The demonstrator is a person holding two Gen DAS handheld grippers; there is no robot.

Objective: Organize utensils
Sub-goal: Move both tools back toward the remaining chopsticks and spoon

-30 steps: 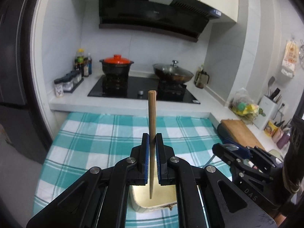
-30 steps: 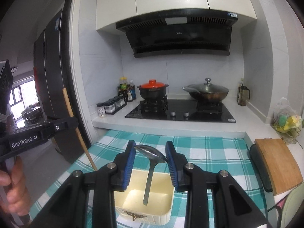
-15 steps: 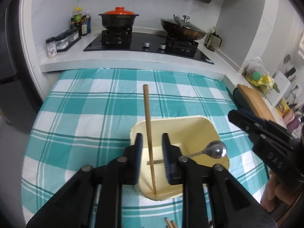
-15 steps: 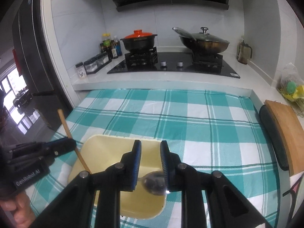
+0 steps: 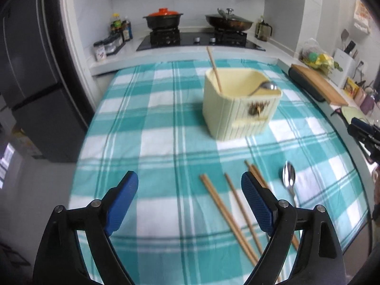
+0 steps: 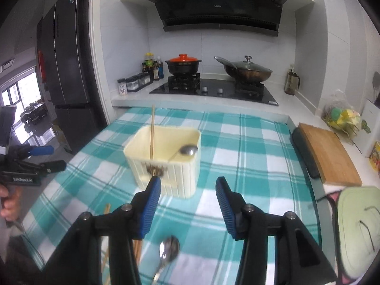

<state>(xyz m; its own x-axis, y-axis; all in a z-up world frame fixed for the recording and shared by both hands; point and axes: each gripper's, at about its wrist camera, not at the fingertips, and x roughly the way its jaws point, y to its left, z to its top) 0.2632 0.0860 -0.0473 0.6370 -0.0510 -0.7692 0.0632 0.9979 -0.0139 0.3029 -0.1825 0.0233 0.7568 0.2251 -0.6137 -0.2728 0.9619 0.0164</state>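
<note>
A cream utensil box (image 5: pixel 239 104) (image 6: pixel 166 161) stands on the teal checked tablecloth (image 5: pixel 152 123). A wooden chopstick (image 5: pixel 214 70) (image 6: pixel 152 133) and a metal spoon (image 5: pixel 264 87) (image 6: pixel 187 150) lean inside it. Three loose chopsticks (image 5: pixel 228 211) and a second spoon (image 5: pixel 288 178) (image 6: pixel 167 253) lie on the cloth in front of the box. My left gripper (image 5: pixel 190 201) is open and empty, low over the cloth left of the chopsticks. My right gripper (image 6: pixel 188 207) is open and empty above the loose spoon.
A wooden cutting board (image 6: pixel 329 153) and a pale green mat (image 6: pixel 358 228) lie on the right counter. A stove with a red-lidded pot (image 6: pixel 184 64) and a wok (image 6: pixel 244 71) is behind the table. A dark fridge (image 6: pixel 68 71) stands at left.
Both grippers let go of the chopstick and spoon in the box, opened wide and pulled back toward the near edge of the table.
</note>
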